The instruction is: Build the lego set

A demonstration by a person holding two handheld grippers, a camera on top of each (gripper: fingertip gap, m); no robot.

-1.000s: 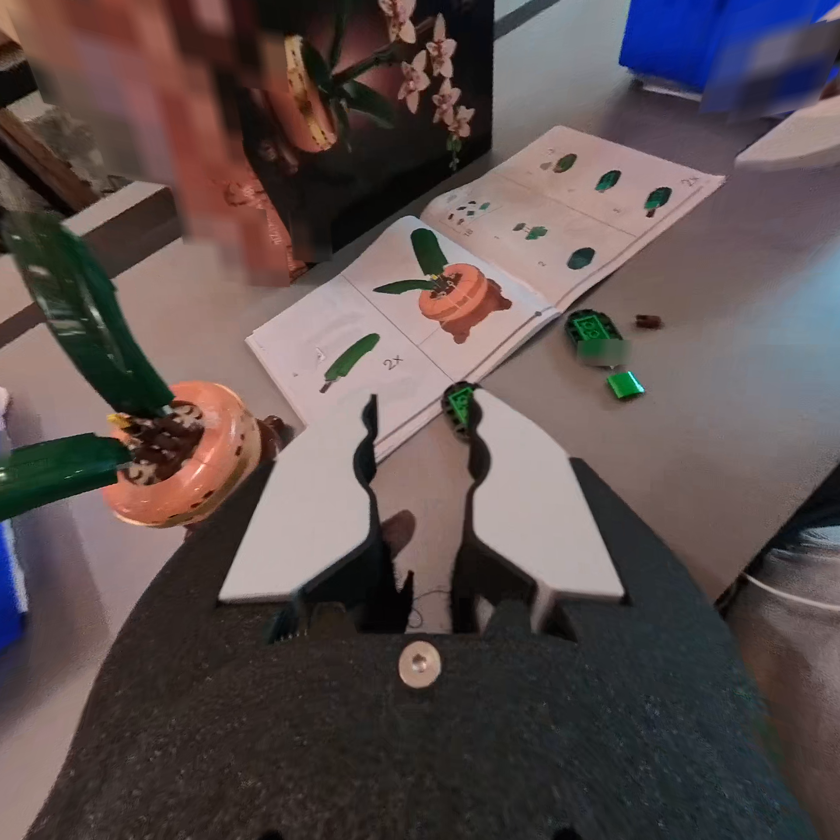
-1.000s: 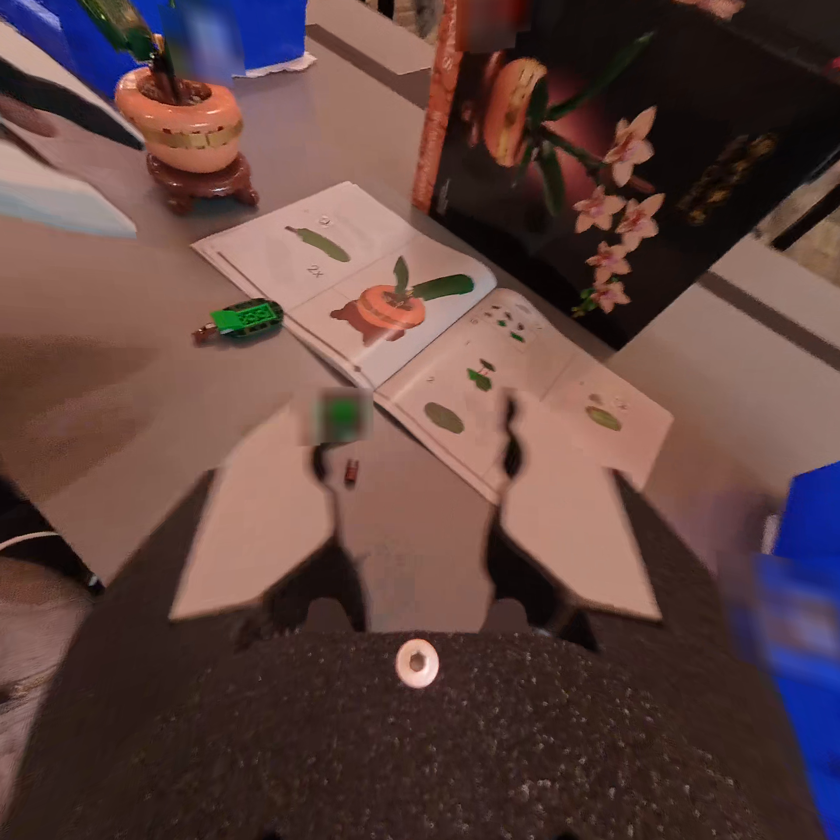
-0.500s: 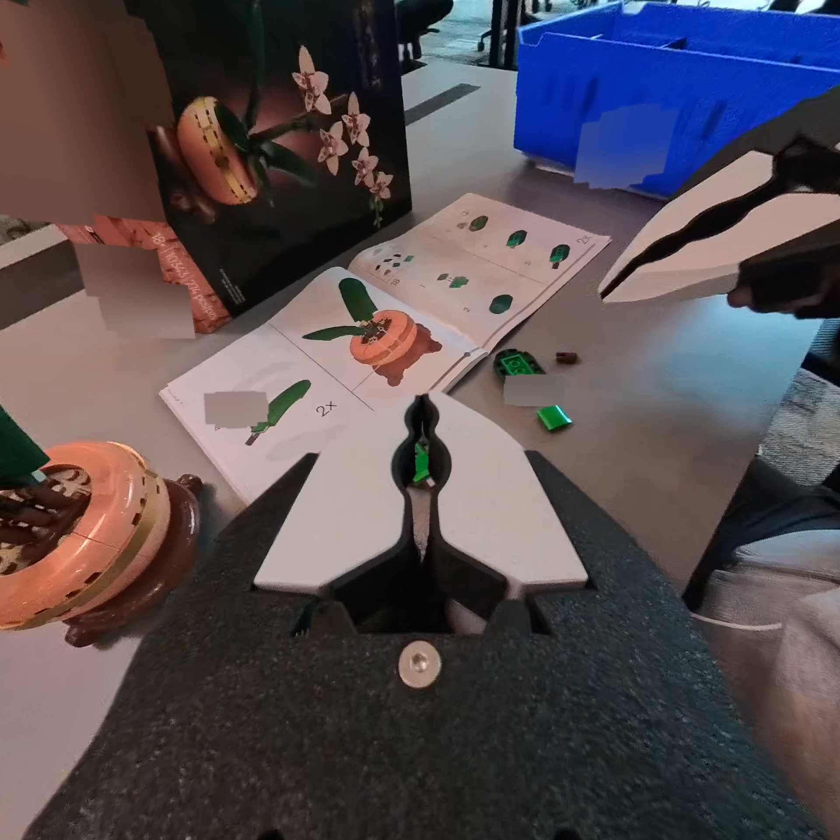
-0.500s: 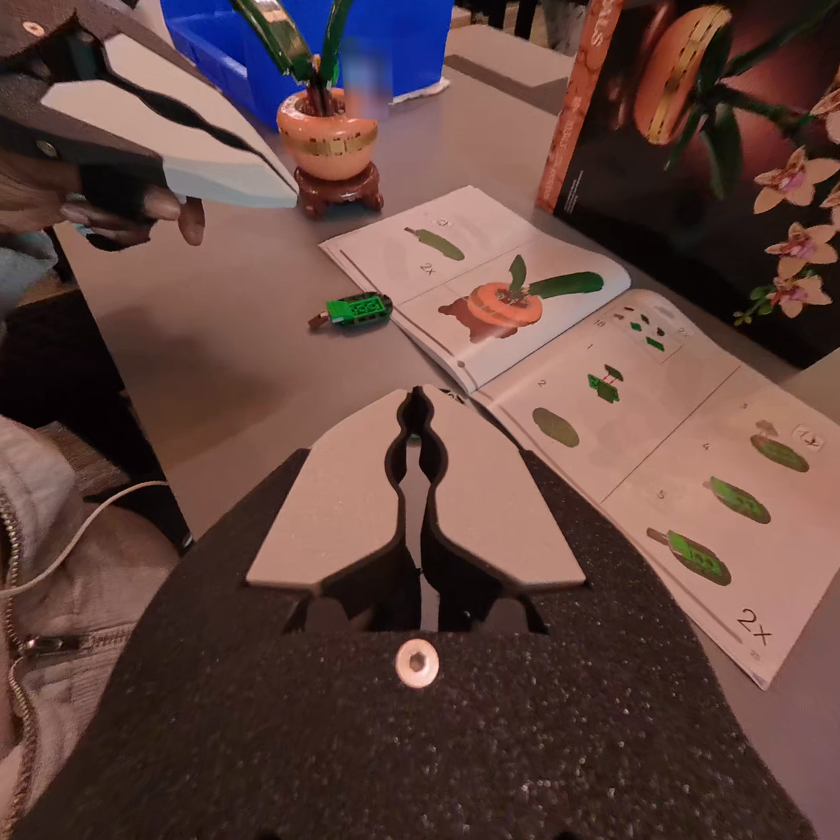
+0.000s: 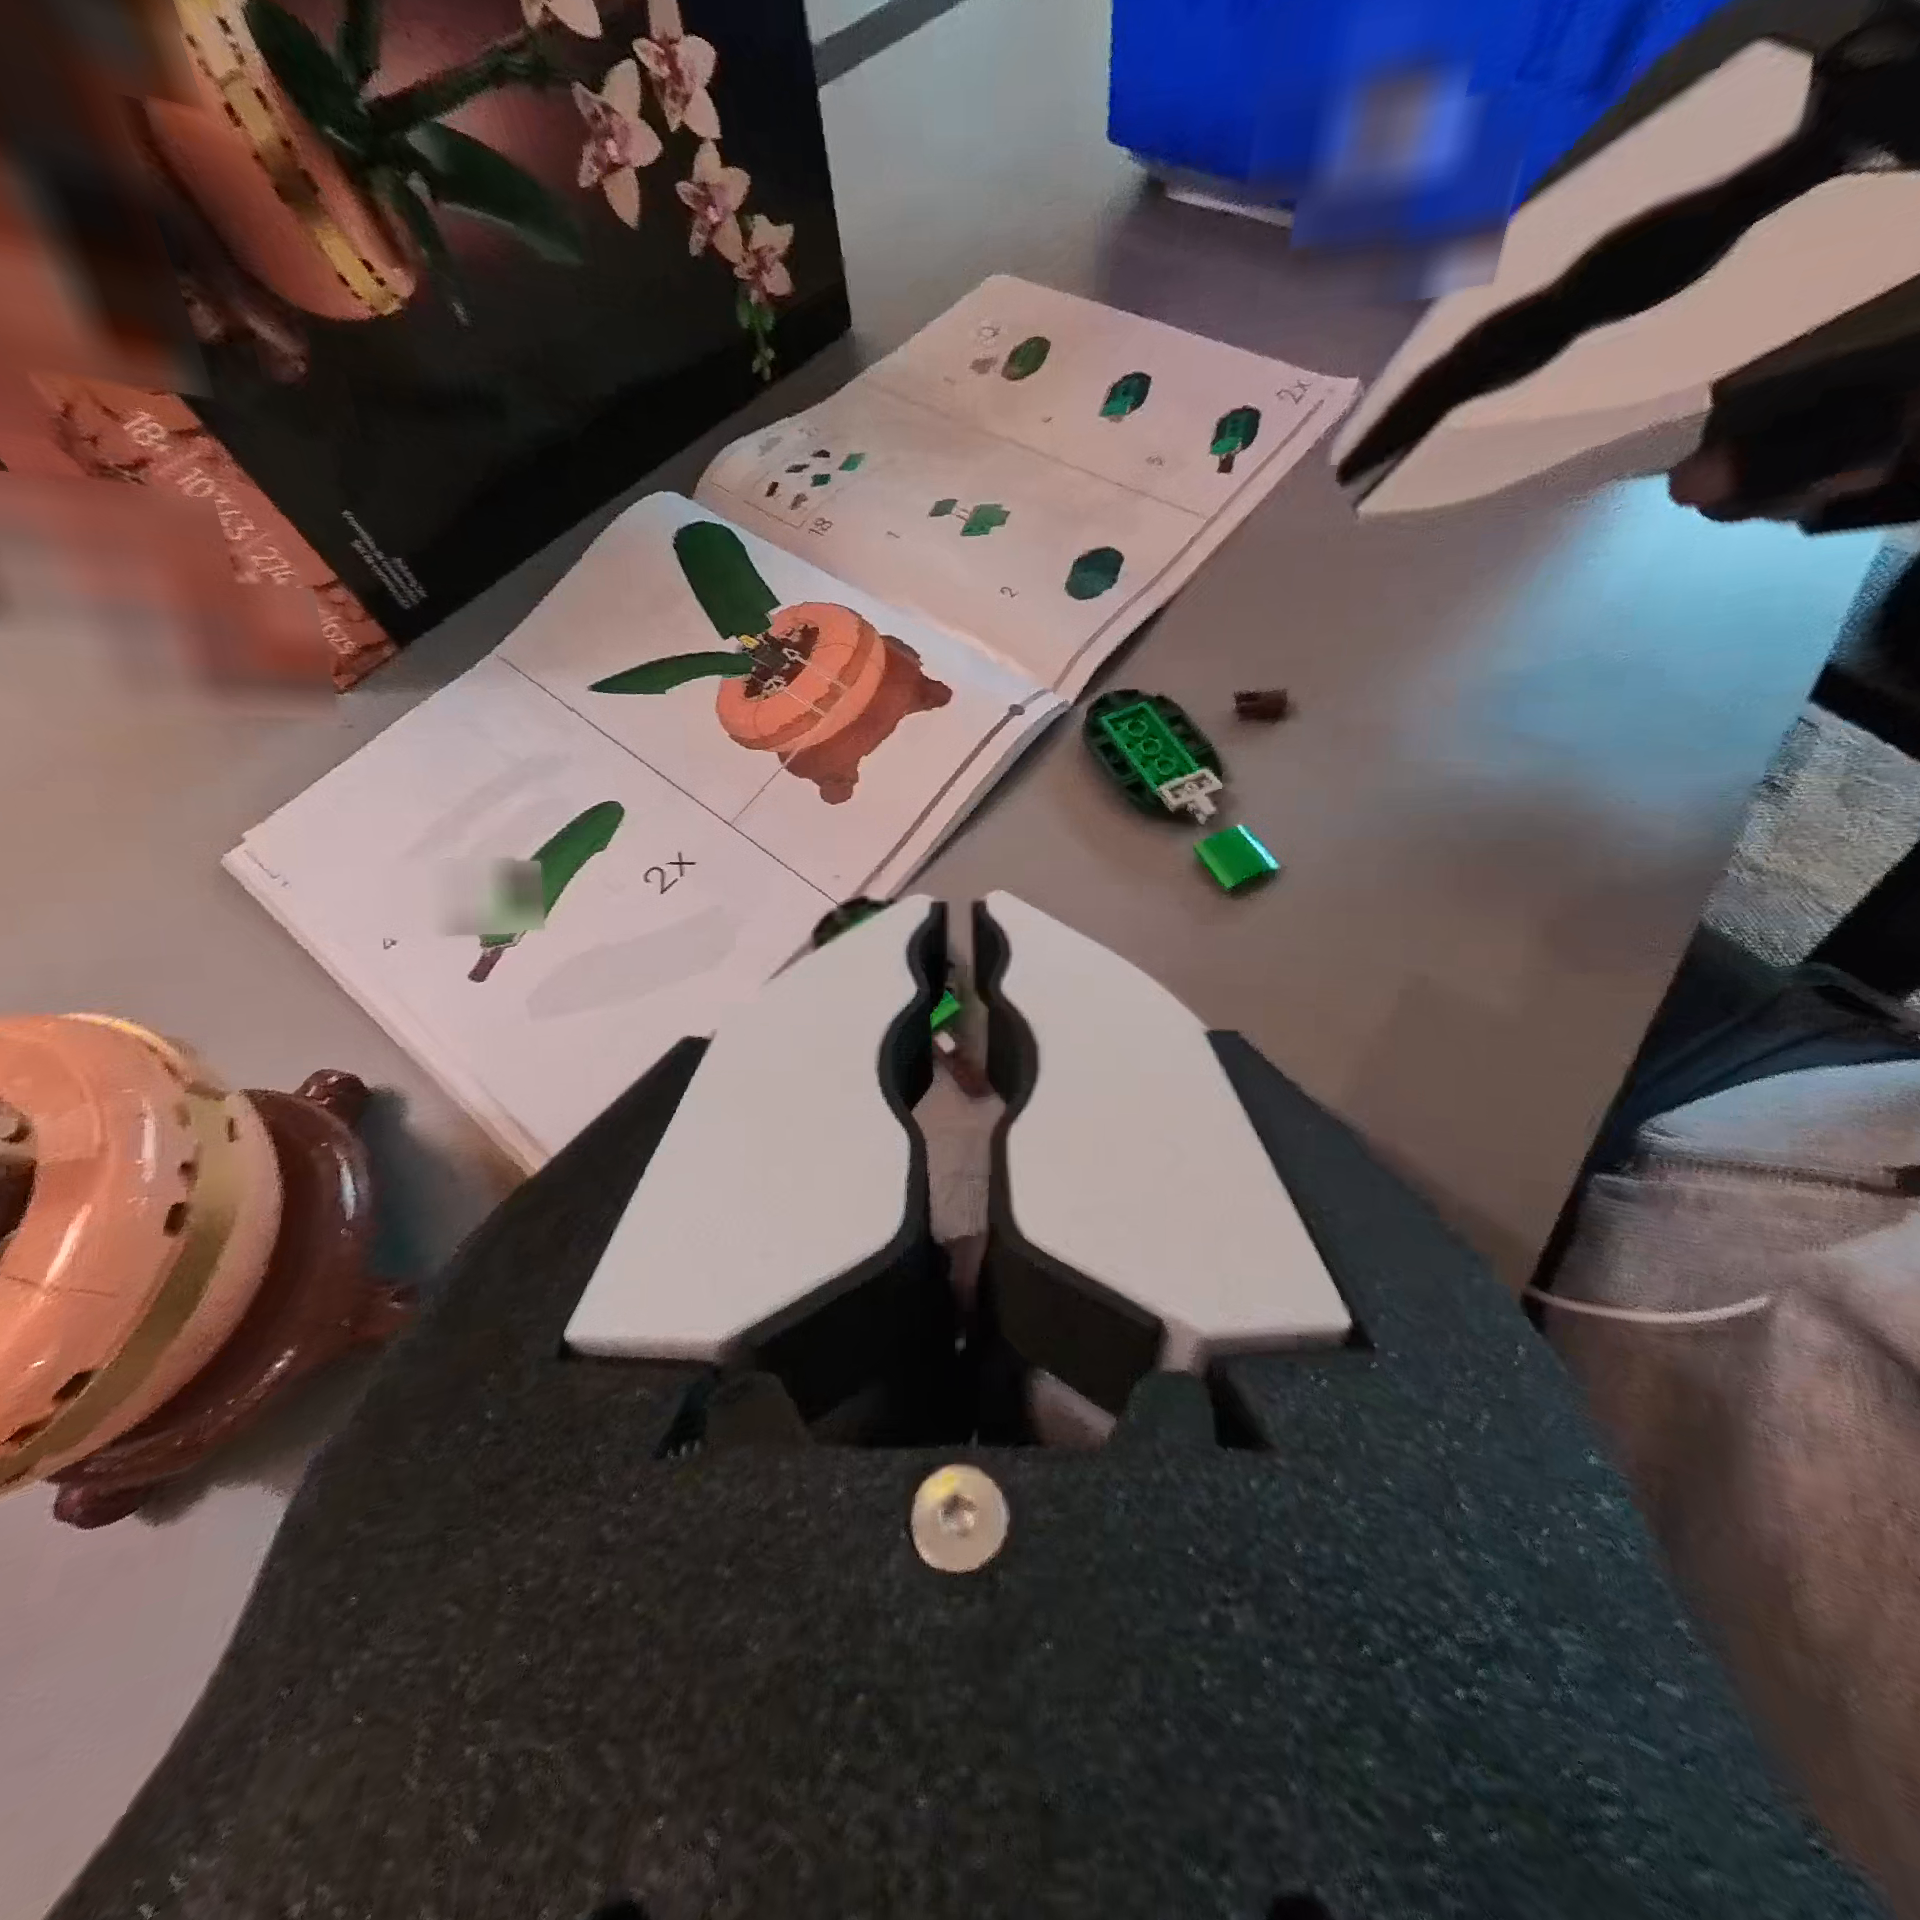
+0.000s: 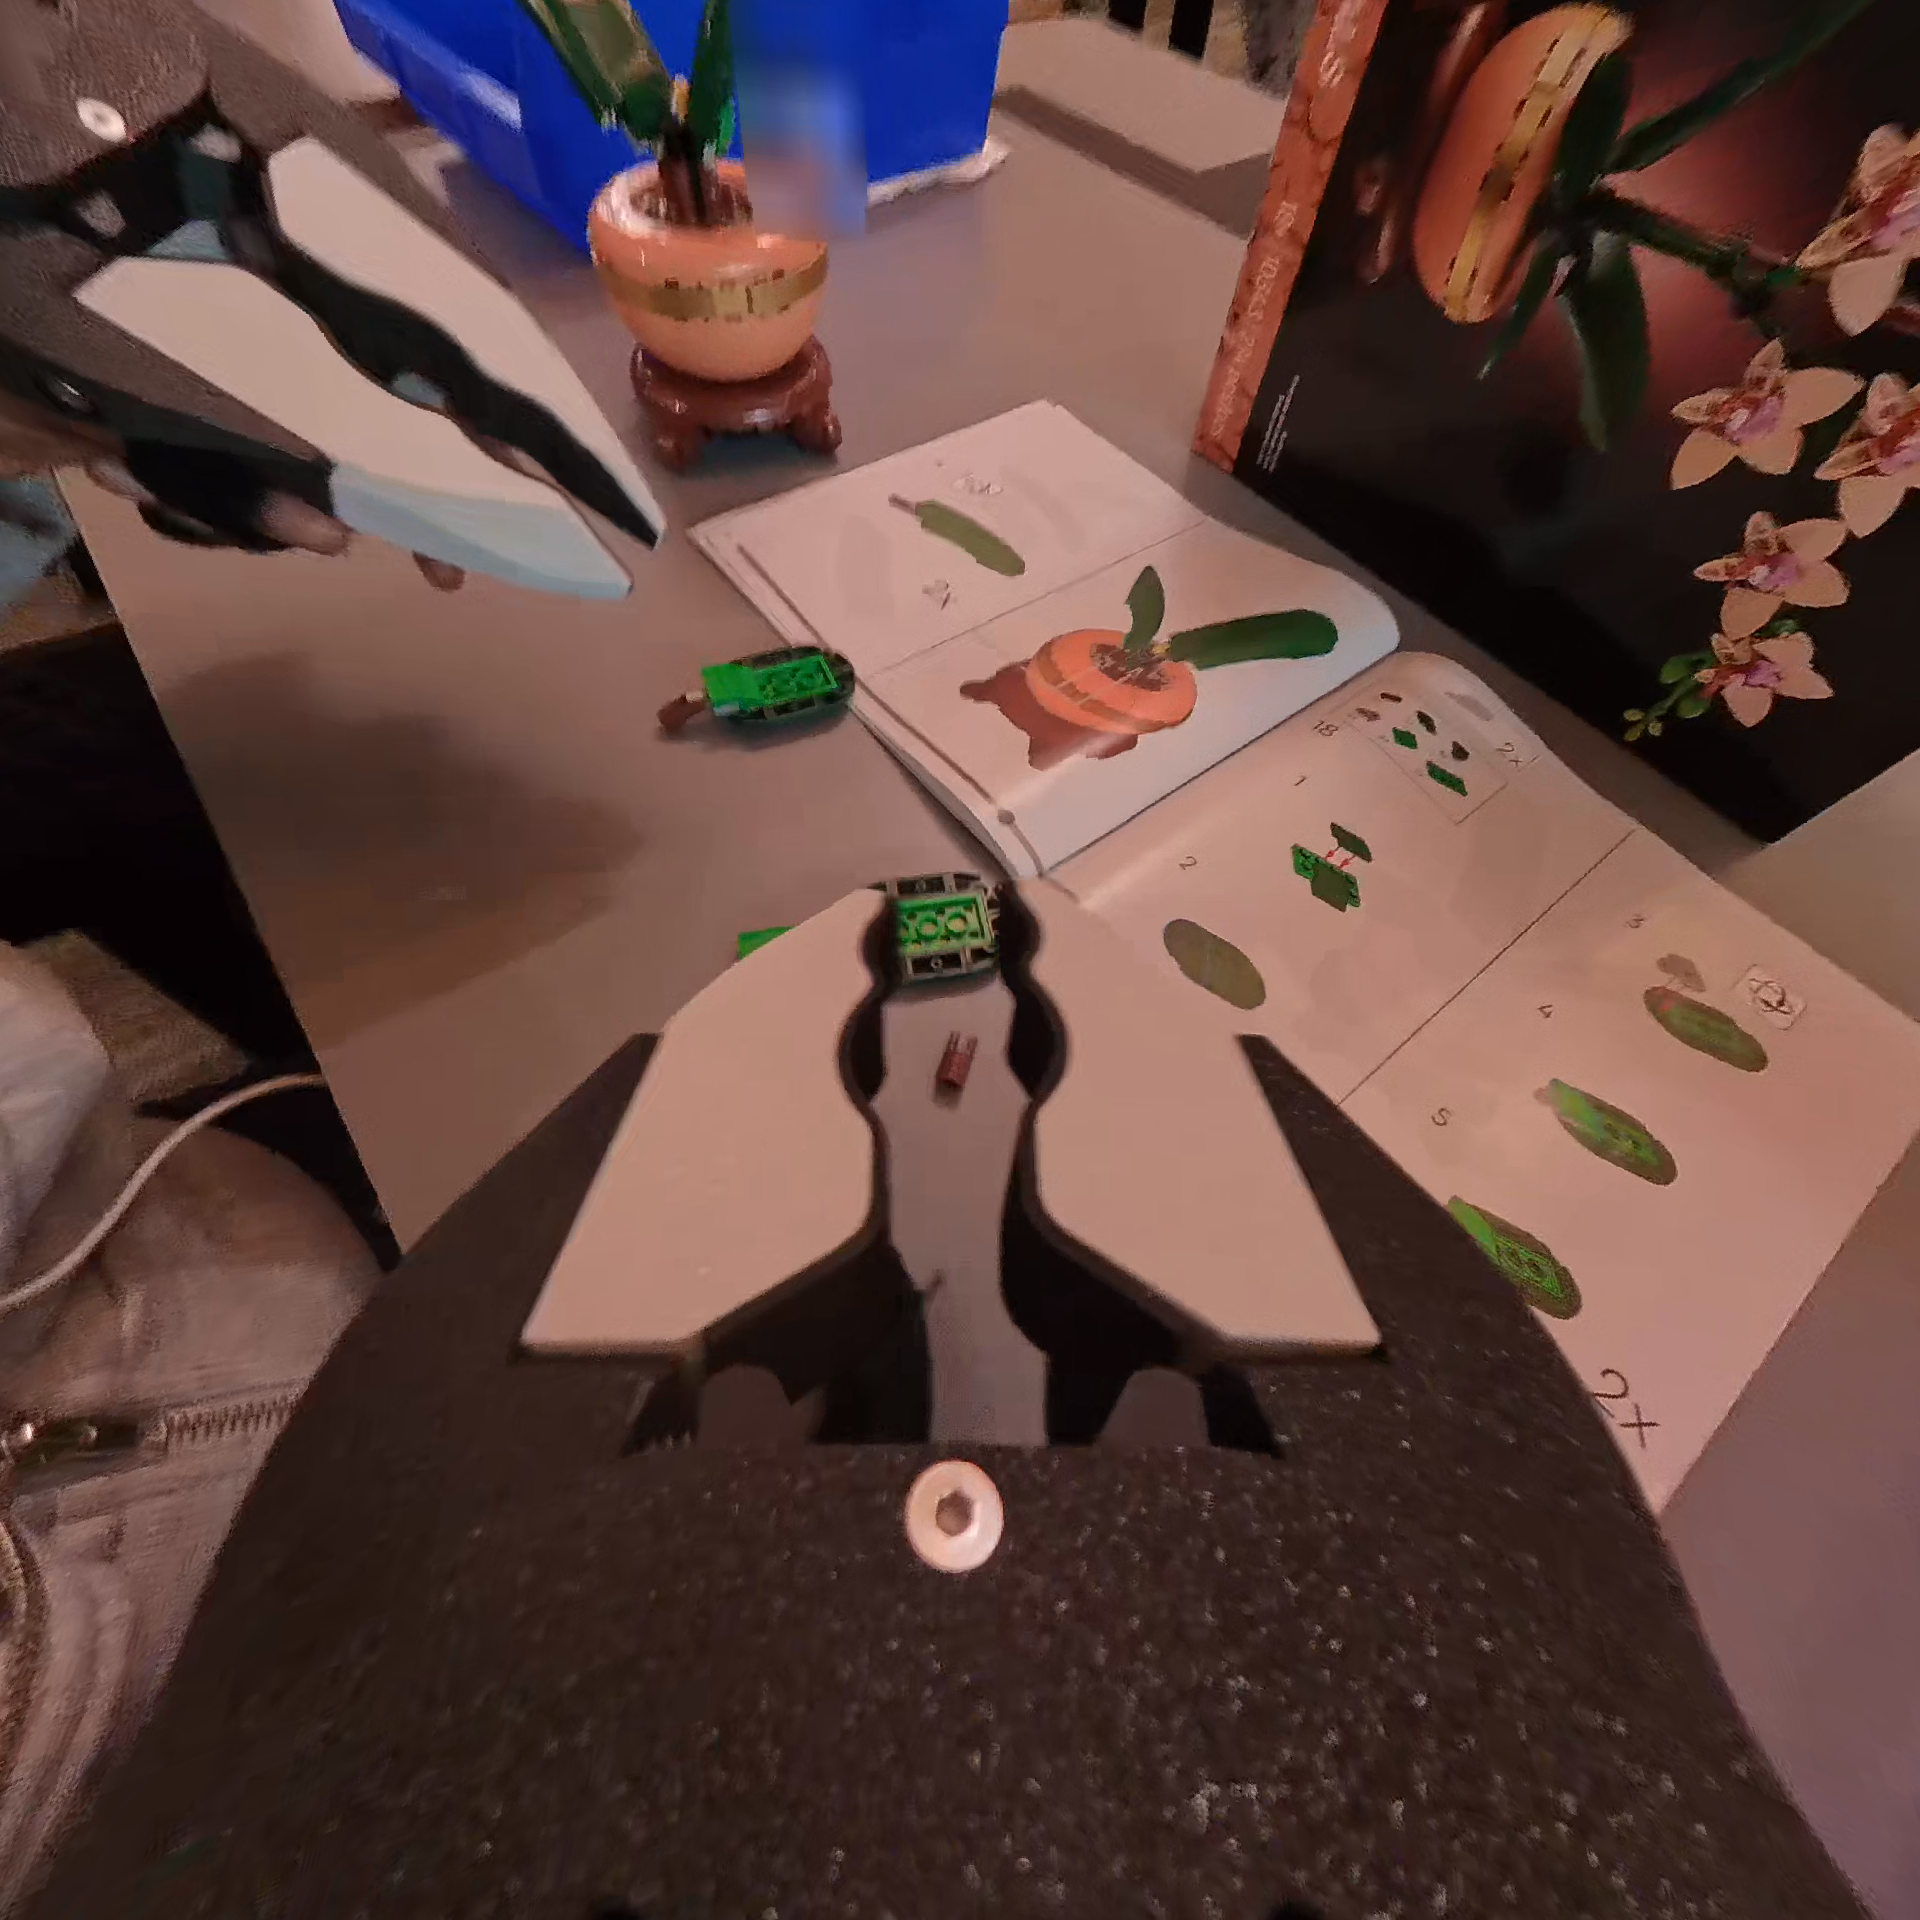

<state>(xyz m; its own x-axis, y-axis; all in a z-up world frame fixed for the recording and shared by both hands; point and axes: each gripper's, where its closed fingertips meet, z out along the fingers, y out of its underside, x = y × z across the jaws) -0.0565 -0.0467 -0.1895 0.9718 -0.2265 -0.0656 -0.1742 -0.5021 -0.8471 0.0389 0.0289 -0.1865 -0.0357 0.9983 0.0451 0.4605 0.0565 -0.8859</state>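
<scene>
My left gripper (image 5: 961, 914) is shut and empty. It hovers over a green leaf piece with a brown stem (image 6: 774, 686), which lies on the table by the manual's edge and shows through the finger gap (image 5: 943, 1008). My right gripper (image 6: 938, 904) is open and held above the table. A second green oval leaf piece (image 6: 940, 935) shows between its tips, lying on the table (image 5: 1148, 753). A small brown piece (image 6: 954, 1065) and a loose green tile (image 5: 1234, 857) lie beside it. The orange pot model (image 6: 717, 301) with green leaves stands at the left.
The open instruction booklet (image 5: 727, 727) lies mid-table in front of the upright set box (image 5: 468, 260). A blue bin (image 5: 1299, 104) stands at the back. The table edge and a person's lap (image 5: 1745, 1351) are at the right. The grippers' ends are close to 12 cm from one another. My right gripper's tips are some 8 cm from the loose green tile (image 5: 1234, 857).
My left gripper closed a second ago and has stayed shut, moving forward over the stemmed leaf. My right gripper, shut half a second ago, has opened over the oval leaf piece.
</scene>
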